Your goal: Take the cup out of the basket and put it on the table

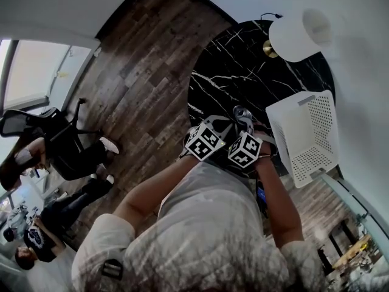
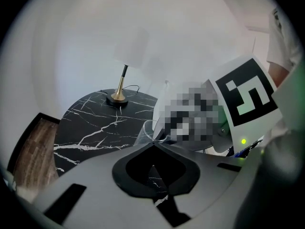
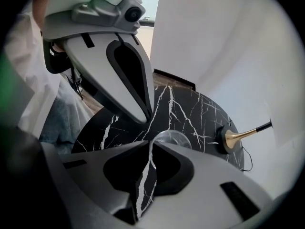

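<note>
A clear glass cup point(image 1: 243, 115) is over the near part of the round black marble table point(image 1: 243, 66); whether it rests on the table I cannot tell. My right gripper point(image 1: 246, 129) is shut, and its tips pinch the cup's rim point(image 3: 171, 139). My left gripper point(image 1: 227, 125) is also shut, with nothing seen between its fingers, and its tips lie just beside the cup point(image 2: 147, 131). The white perforated basket point(image 1: 310, 132) lies tipped on the table's right edge with nothing in it. In the right gripper view the left gripper's fingers point(image 3: 125, 73) point down toward the cup.
A lamp with a white shade point(image 1: 301, 34) and brass base point(image 1: 269, 49) stands at the table's far side. White walls close in behind and to the right. Wood floor point(image 1: 146, 59) spreads left, where a person sits in an office chair point(image 1: 58, 135).
</note>
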`<state>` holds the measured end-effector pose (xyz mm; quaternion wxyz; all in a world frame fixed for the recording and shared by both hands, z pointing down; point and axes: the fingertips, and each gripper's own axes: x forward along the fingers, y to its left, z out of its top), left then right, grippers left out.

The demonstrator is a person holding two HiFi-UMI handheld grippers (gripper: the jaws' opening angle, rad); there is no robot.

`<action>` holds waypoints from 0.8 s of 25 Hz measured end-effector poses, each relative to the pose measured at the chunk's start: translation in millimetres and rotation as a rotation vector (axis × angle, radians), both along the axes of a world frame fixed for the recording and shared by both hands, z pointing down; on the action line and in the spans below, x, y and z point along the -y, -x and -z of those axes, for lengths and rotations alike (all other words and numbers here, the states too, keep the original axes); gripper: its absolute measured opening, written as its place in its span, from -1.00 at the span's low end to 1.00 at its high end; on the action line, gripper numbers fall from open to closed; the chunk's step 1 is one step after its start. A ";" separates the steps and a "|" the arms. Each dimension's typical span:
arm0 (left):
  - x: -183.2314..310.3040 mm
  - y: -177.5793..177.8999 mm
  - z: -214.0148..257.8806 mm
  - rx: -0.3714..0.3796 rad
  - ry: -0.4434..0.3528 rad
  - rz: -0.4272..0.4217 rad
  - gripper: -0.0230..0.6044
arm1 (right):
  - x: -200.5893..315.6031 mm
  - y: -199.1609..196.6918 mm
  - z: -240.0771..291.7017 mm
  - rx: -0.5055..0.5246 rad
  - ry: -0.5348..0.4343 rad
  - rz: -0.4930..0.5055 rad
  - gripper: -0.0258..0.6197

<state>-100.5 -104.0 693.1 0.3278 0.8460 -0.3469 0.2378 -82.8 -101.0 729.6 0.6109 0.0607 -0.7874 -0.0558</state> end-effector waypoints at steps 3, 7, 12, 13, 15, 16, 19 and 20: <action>1.6 1.5 0.2 -0.001 -0.002 0.005 -0.91 | 0.1 1.0 0.3 -0.004 -0.011 0.020 -0.83; 2.9 2.4 0.6 -0.003 -0.007 0.009 -0.91 | 0.4 0.9 -0.7 -0.007 -0.007 0.031 -0.83; 3.6 3.9 4.0 -0.001 -0.021 0.012 -0.91 | 1.6 1.9 2.3 -0.002 -0.014 0.034 -0.83; 3.0 4.6 4.7 0.001 -0.022 0.013 -0.91 | 1.7 1.9 4.3 0.003 -0.016 0.030 -0.83; 2.5 6.0 6.7 0.004 -0.031 0.015 -0.91 | 2.4 1.7 8.4 0.011 -0.026 0.020 -0.83; 2.1 6.7 8.1 0.006 -0.034 0.015 -0.91 | 2.8 1.6 10.4 0.013 -0.033 0.016 -0.83; -0.8 7.4 14.2 0.015 -0.042 0.013 -0.91 | 1.8 -0.8 16.8 0.022 -0.055 0.000 -0.82; -1.7 6.9 16.3 0.017 -0.046 0.012 -0.91 | 0.9 -2.2 19.1 0.027 -0.059 -0.009 -0.82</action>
